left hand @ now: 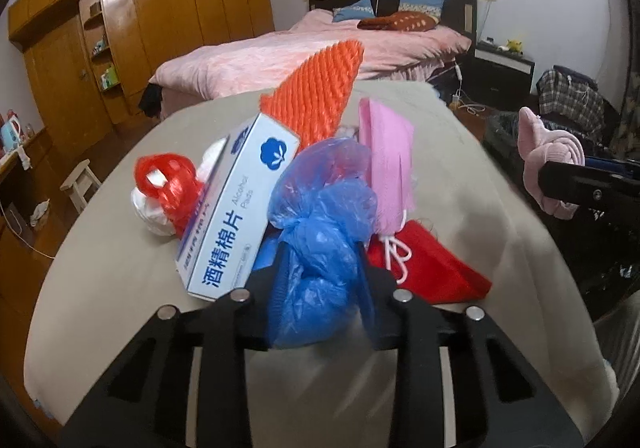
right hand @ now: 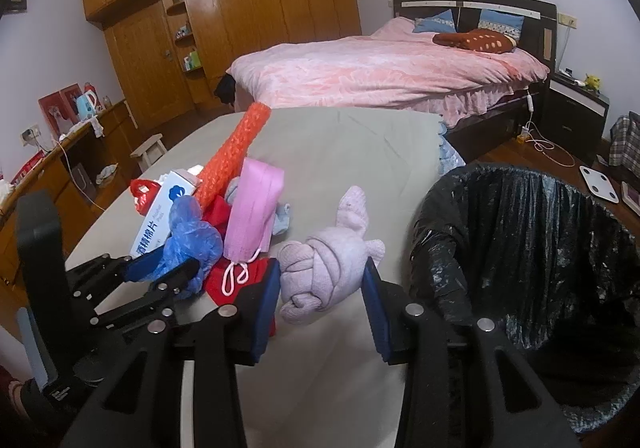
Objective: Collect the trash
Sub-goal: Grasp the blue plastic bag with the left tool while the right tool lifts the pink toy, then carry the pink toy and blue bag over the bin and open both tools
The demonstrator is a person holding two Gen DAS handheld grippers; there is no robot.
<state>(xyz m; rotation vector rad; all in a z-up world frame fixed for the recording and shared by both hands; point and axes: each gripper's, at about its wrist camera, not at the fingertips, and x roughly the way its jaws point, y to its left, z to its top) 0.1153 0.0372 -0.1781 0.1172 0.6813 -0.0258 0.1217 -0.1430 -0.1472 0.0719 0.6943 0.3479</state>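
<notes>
Crumpled blue plastic bag [left hand: 320, 232], knotted and glossy, sat lowest in the left wrist frame, pinched between the closed-in fingers of the left gripper [left hand: 322, 288] at the near edge of the grey-covered table [left hand: 460, 183]. In the right wrist view, the right gripper [right hand: 320, 288] had its blue-padded fingers set either side of a knotted pale pink cloth bundle [right hand: 324, 268]; whether the pads actually pressed it I could not tell. Behind the bag, toward frame centre, lay more trash: a white and blue alcohol-pad box [left hand: 236, 207], a pink pleated face mask [left hand: 388, 163], an orange foam net sleeve [left hand: 320, 91], a red plastic bag [left hand: 168, 183] and a flat red piece [left hand: 432, 268]. At the right of the right wrist frame stood the black-lined trash bin [right hand: 532, 248], just beside the table. Doing this well probably meant lifting the bag clear of the box beside it, carrying it over the bin's rim, and releasing only above the liner.
</notes>
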